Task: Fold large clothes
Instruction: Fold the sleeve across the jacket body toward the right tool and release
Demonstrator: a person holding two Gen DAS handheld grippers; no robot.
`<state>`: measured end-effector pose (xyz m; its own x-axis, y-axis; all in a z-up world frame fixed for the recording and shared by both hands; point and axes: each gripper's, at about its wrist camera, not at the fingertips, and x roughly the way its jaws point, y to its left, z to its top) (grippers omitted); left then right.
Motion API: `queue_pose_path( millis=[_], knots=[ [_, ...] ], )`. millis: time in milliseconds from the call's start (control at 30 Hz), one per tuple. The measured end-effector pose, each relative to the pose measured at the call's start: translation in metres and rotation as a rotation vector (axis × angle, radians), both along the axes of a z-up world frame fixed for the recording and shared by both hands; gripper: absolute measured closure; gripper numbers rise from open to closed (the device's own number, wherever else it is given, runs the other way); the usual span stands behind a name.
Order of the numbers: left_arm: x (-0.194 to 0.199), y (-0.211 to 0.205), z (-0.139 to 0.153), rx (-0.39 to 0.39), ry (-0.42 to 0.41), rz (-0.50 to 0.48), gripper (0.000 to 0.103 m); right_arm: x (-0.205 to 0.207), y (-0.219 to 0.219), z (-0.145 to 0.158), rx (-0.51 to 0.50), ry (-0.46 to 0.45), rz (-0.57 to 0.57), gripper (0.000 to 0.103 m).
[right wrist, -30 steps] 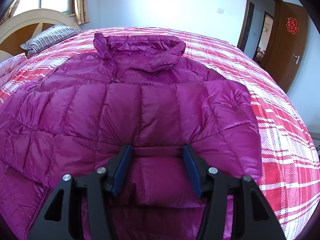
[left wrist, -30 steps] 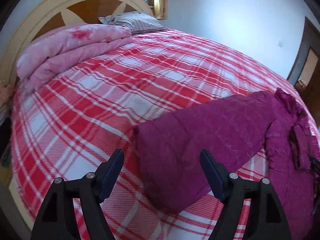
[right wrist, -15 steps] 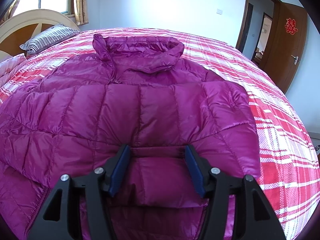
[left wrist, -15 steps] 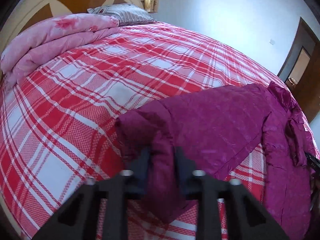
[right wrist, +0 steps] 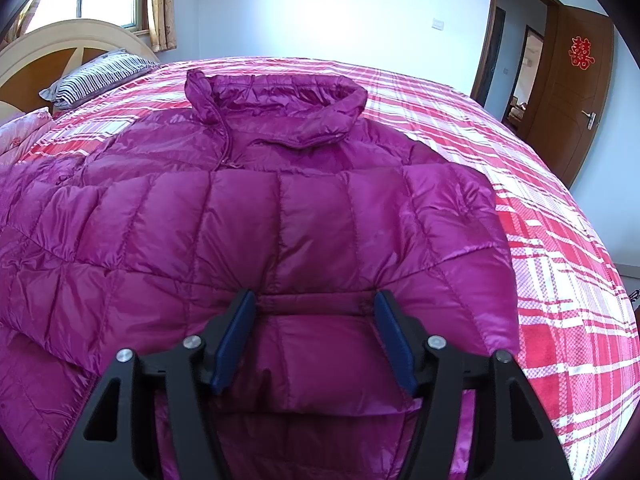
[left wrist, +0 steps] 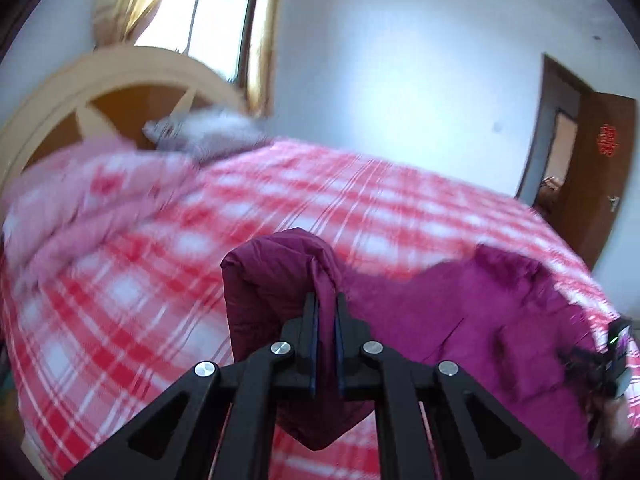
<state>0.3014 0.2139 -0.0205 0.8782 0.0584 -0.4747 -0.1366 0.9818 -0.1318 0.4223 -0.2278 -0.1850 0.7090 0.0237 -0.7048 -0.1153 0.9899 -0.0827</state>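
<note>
A magenta quilted down jacket (right wrist: 304, 208) lies front up on a red and white plaid bed (right wrist: 560, 240), collar at the far side. Its right sleeve is folded across the chest. My right gripper (right wrist: 316, 312) is open, its blue pads on either side of that sleeve's cuff (right wrist: 312, 304), just above the fabric. My left gripper (left wrist: 325, 316) is shut on the end of the jacket's other sleeve (left wrist: 276, 280) and holds it lifted off the bed; the rest of the jacket (left wrist: 460, 312) stretches to the right. The left wrist view is motion-blurred.
A folded pink quilt (left wrist: 80, 200) and a striped pillow (right wrist: 96, 78) lie by the curved wooden headboard (right wrist: 52, 52). A brown door (right wrist: 576, 92) stands open at the right. The right gripper's tip (left wrist: 616, 348) shows at the left wrist view's right edge.
My left gripper closed on the sleeve end and has lifted it off the bed, tilting upward. My right gripper has barely moved and stays open over the cuff.
</note>
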Motion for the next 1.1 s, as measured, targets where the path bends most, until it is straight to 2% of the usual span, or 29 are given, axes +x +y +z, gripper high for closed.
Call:
queue_pose_path(
  millis=[167,233,367,500,700,867,967,1000,1033,1067,1100],
  knots=[
    [0.016,-0.057,0.044,0.043,-0.098,-0.112,0.097,0.0,0.0,0.0,0.001,0.0,0.0,0.038],
    [0.023,-0.086,0.052,0.05,-0.113,-0.173,0.097,-0.001,0.0,0.0,0.003,-0.001,0.0,0.038],
    [0.036,-0.144,0.048,0.073,-0.119,-0.292,0.097,-0.001,0.0,0.0,0.005,-0.002,0.0,0.038],
    [0.053,-0.208,0.027,0.111,-0.098,-0.397,0.097,-0.001,0.0,0.0,0.008,-0.003,-0.001,0.038],
    [0.08,-0.28,-0.03,0.12,0.012,-0.519,0.097,-0.002,-0.003,0.001,0.03,-0.008,-0.002,0.037],
    [0.088,-0.325,-0.065,0.158,0.083,-0.541,0.093,-0.002,-0.005,0.001,0.048,-0.005,-0.002,0.034],
    [0.079,-0.338,-0.06,0.174,0.05,-0.562,0.081,-0.002,-0.006,0.0,0.055,-0.004,-0.001,0.033],
    [0.073,-0.338,-0.054,0.184,0.013,-0.572,0.071,-0.002,-0.007,0.0,0.06,-0.003,-0.001,0.033],
    [0.062,-0.337,-0.043,0.208,-0.057,-0.571,0.049,-0.001,-0.007,0.0,0.061,-0.003,-0.001,0.033],
    [0.052,-0.331,-0.034,0.219,-0.108,-0.564,0.036,-0.001,-0.007,0.0,0.062,-0.003,-0.001,0.033],
    [0.044,-0.322,-0.024,0.216,-0.174,-0.545,0.015,-0.001,-0.006,0.0,0.062,-0.003,-0.001,0.033]
  ],
)
